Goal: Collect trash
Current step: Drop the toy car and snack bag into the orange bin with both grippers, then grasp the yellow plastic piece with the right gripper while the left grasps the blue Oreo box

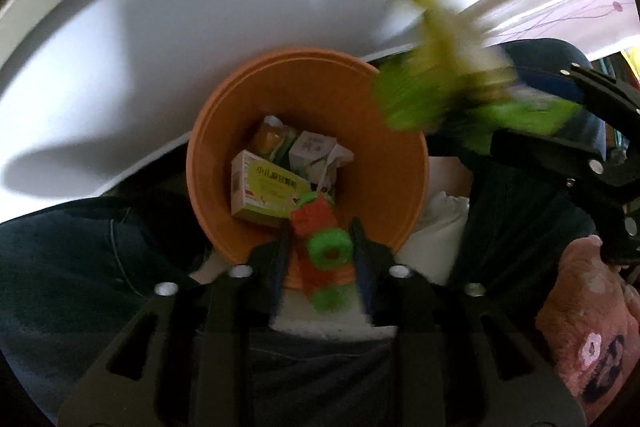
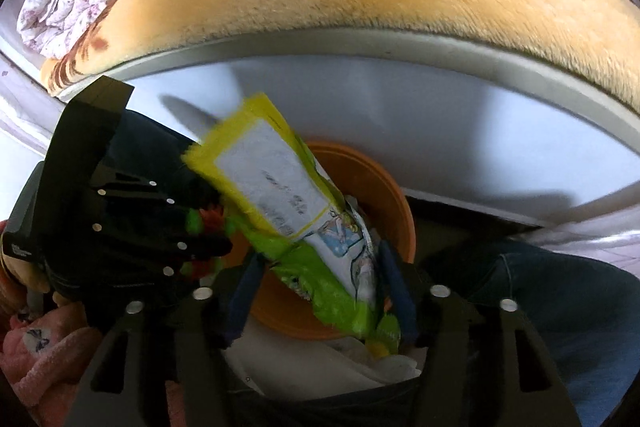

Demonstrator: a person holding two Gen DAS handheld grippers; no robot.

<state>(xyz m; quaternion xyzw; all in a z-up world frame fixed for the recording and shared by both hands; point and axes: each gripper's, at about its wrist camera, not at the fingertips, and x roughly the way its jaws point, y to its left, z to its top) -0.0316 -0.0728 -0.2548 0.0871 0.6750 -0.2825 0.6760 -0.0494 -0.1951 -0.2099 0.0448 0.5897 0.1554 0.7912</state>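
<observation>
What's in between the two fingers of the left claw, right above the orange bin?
In the left wrist view, a red and green plastic ring toy sits between the left claw fingers, over the round orange plastic bin.

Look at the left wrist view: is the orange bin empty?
No. The orange bin already holds a green-and-white box, a white carton and other packaging.

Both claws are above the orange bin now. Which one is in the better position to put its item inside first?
Probably the left claw. Its red and green toy hangs directly over the orange bin opening. The right claw's long green wrapper lies tilted across the rim, so it may catch or fall outside.
</observation>
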